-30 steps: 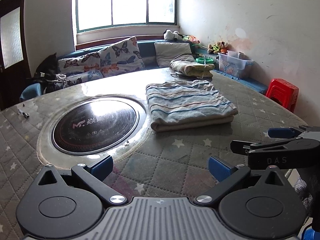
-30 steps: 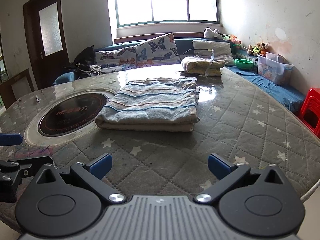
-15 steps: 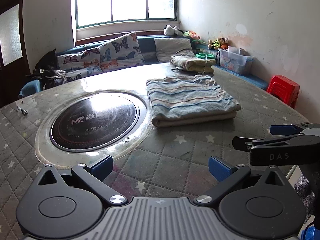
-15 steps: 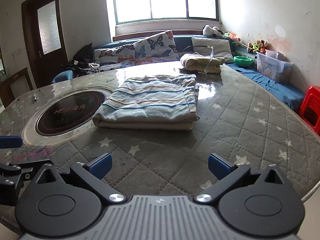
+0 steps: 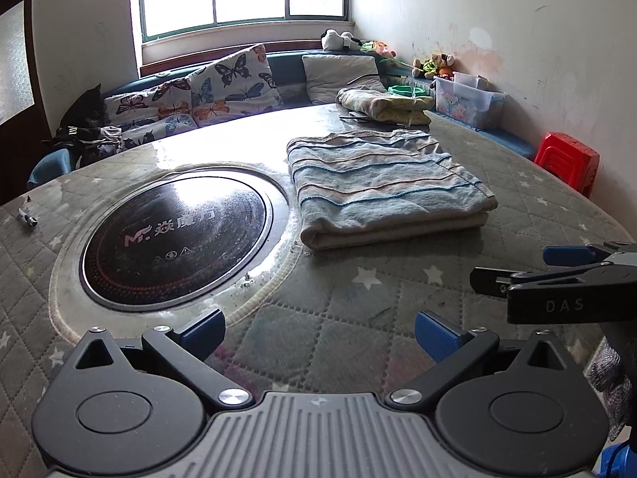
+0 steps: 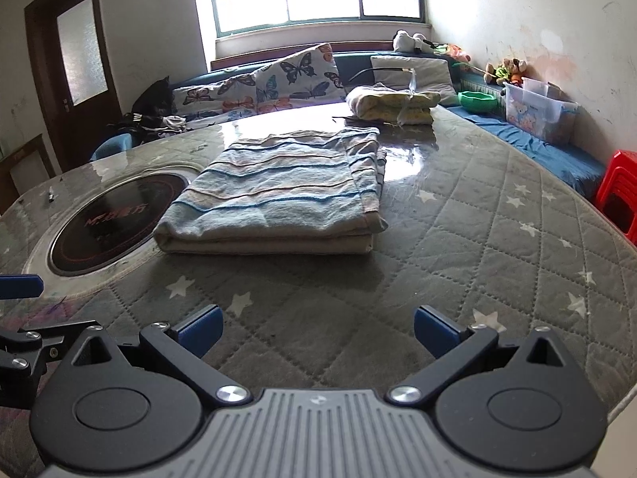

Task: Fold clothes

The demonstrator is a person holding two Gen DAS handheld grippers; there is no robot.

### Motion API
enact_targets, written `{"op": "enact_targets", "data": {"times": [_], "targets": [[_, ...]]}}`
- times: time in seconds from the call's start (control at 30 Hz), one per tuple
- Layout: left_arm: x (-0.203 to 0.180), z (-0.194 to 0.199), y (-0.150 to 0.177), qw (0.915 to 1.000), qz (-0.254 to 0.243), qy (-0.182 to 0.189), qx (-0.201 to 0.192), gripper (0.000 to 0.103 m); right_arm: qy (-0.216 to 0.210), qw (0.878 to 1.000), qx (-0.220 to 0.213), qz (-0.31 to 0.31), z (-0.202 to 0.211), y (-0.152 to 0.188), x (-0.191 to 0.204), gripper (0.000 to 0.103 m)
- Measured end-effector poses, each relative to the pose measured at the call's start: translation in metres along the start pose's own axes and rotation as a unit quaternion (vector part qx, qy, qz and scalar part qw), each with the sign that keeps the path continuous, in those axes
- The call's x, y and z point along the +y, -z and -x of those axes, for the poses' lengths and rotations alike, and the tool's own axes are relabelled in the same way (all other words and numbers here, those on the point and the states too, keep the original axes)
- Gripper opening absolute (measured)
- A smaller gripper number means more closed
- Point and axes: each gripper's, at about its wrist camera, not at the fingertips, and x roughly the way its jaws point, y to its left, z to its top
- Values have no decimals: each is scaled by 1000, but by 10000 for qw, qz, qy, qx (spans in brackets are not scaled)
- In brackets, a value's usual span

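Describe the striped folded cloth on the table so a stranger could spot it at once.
Start at the round quilted table with its black glass cooktop. Just right of that disc lies the striped folded cloth, flat and square. Unlike the yellowish bundle at the far edge, it carries blue and tan stripes.

Each gripper (image 5: 320, 328) (image 6: 316, 326) — black linkage arms, silver screws, ribbed grey body, blue fingertips (image 5: 203, 328) — one stamped "DAS".

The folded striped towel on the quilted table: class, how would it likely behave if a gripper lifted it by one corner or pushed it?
The folded striped towel looks soft and layered, so lifted by one corner it would probably droop and unfold. Pushed across the quilted table cover, it would likely bunch rather than slide as a block. It should neither roll nor break.
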Motion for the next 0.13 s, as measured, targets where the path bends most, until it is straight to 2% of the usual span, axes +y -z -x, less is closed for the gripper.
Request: {"op": "enact_targets", "data": {"times": [0.13], "targets": [[1,-9,-4,10000,-26,15,37,103,38,10000,47,-78,-8,-3,-3,103]]}}
